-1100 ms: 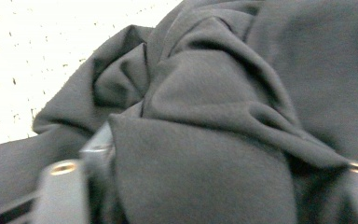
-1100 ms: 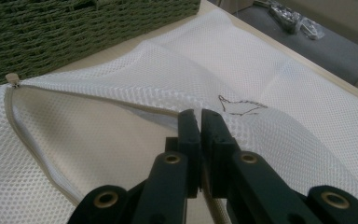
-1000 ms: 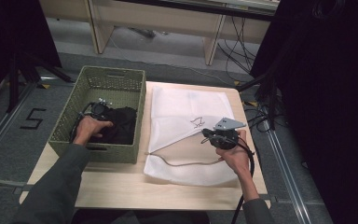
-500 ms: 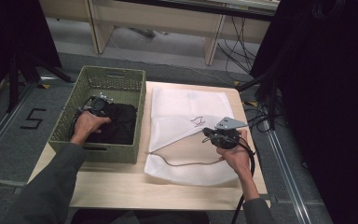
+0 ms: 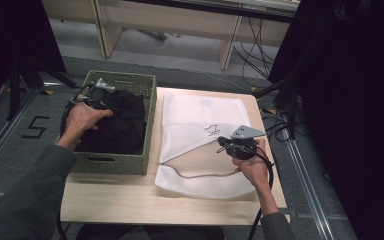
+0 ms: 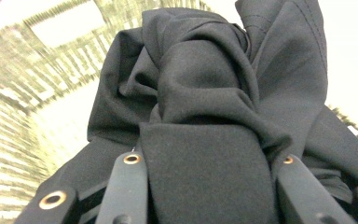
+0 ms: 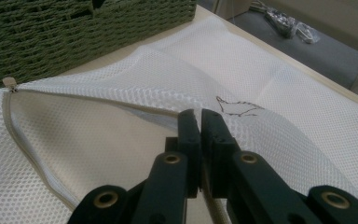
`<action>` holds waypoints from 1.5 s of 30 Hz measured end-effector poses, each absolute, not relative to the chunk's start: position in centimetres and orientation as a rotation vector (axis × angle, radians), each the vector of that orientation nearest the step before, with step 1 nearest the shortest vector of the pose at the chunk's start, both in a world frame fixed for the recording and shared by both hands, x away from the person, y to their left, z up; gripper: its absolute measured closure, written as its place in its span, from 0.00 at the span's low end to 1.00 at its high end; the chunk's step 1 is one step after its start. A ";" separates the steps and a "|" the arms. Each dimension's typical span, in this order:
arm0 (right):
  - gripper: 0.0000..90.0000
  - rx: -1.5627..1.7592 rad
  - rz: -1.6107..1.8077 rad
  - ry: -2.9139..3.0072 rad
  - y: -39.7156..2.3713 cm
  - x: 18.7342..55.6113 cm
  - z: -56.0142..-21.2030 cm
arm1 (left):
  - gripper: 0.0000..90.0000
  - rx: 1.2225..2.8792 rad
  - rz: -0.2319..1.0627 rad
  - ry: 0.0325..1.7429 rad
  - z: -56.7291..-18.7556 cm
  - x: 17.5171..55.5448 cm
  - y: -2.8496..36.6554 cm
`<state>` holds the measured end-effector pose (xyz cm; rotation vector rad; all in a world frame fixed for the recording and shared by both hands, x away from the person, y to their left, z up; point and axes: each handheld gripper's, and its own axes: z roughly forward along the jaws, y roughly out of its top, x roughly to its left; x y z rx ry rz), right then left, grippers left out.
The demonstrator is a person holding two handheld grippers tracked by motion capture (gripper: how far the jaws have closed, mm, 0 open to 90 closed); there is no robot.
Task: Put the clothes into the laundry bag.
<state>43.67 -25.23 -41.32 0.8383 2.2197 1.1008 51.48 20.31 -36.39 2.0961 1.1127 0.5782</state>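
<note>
Over the green woven basket (image 5: 145,107) on the desk's (image 5: 130,200) left side, your left tongs (image 5: 91,95) clamp a bunched fold of the black garment (image 5: 122,122); their jaws have just been closing, and the left gripper view shows the cloth (image 6: 205,140) pinched between them. Most of the garment sits inside the basket, with the gripped part lifted near its far left corner. Beside the basket lies the white mesh laundry bag (image 5: 200,115), its zipper open along the near edge. Your right tongs (image 5: 223,143) are closed tight, pinching the bag's upper mesh layer (image 7: 121,84) at the opening.
</note>
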 end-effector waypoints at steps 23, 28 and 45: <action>0.97 0.858 1.099 2.229 -25.1 43.6 -41.2 | 0.71 2.044 0.595 0.943 -25.7 46.1 20.0; 0.97 0.863 1.103 2.220 -25.2 43.6 -41.2 | 0.71 2.024 0.543 0.903 -23.5 44.3 19.5; 0.97 0.870 1.096 2.232 -25.1 43.6 -41.2 | 0.71 1.961 0.322 0.632 -20.8 38.3 12.5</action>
